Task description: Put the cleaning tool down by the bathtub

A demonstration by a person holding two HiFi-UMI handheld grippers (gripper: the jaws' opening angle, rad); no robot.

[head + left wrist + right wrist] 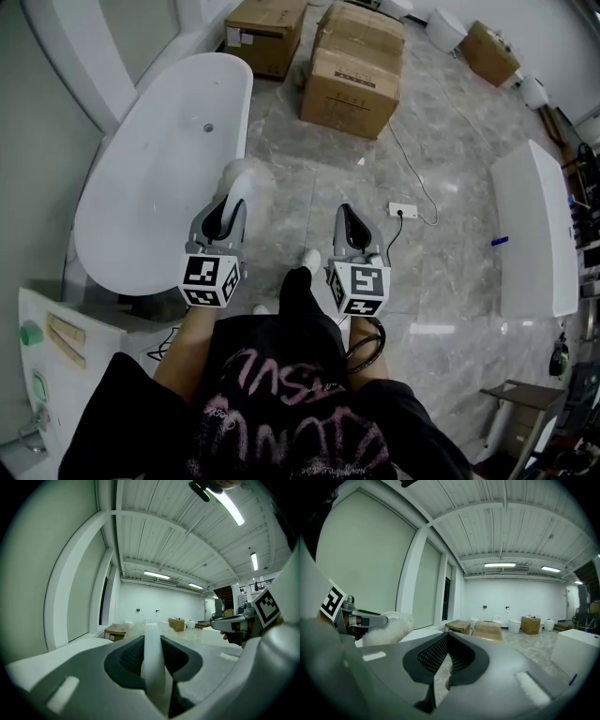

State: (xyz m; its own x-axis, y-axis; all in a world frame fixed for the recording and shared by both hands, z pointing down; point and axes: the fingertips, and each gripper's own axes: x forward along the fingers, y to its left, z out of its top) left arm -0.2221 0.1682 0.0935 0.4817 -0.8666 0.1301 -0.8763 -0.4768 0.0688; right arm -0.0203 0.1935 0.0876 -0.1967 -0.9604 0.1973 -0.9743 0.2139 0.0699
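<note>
The cleaning tool (pixel 249 181) is a white fluffy pad on a flat white handle. My left gripper (pixel 232 203) is shut on that handle, holding the pad in the air just right of the white bathtub (pixel 164 178). In the left gripper view the handle (pixel 153 660) stands upright between the closed jaws. The right gripper view shows the fluffy pad (pixel 388 629) at its left, sticking out of the left gripper. My right gripper (pixel 349 220) hangs over the marble floor, shut with nothing in it, and its jaws (pixel 446 660) meet.
Cardboard boxes (pixel 353 67) stand on the floor beyond the tub. A white power strip (pixel 403 210) with a cable lies on the floor ahead right. A white block (pixel 534 230) stands at right, and a white counter (pixel 66 361) at lower left.
</note>
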